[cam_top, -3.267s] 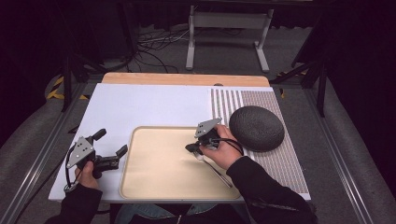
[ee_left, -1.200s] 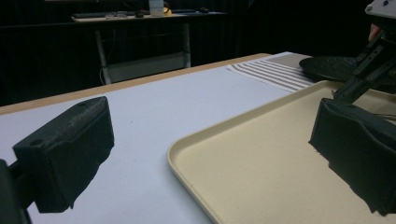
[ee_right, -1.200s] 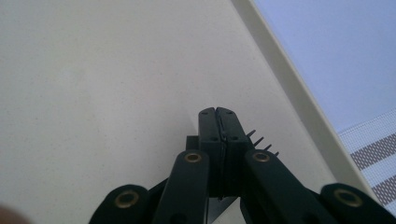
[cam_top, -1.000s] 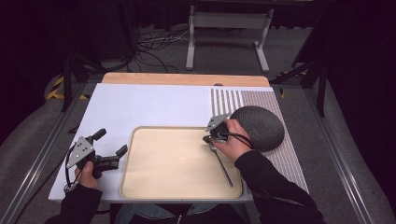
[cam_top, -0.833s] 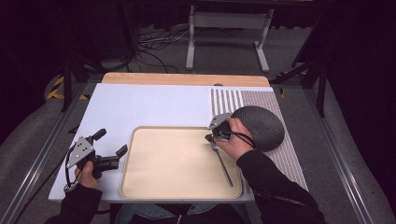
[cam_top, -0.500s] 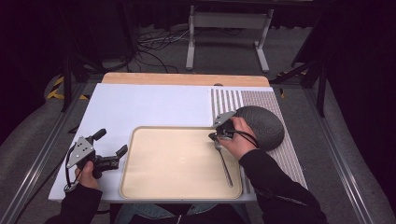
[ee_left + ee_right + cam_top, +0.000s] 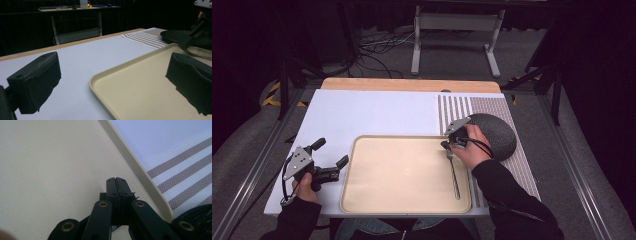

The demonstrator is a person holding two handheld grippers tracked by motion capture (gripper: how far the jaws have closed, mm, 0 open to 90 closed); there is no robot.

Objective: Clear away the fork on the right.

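A metal fork [image 7: 453,172] lies along the right side of the beige tray [image 7: 402,200], tines toward the far edge. My right gripper [image 7: 446,145] is over the tray's far right corner, just beyond the tines. In the right gripper view its jaws [image 7: 116,180] are pressed flat together with nothing between them, low over the tray floor [image 7: 50,170]. My left gripper [image 7: 330,152] rests on the white table left of the tray. Its jaws [image 7: 112,82] stand wide apart and hold nothing.
A dark grey domed object [image 7: 494,134] sits on the striped mat [image 7: 457,107] right behind my right hand. The white table top [image 7: 372,110] stretches beyond the tray to a wooden strip [image 7: 412,85]. The tray rim [image 7: 140,170] runs beside my right jaws.
My right gripper has moved from the tray's middle to its far right corner beside the dome, creeping that way over the last second. The fork and the left gripper have stayed still.
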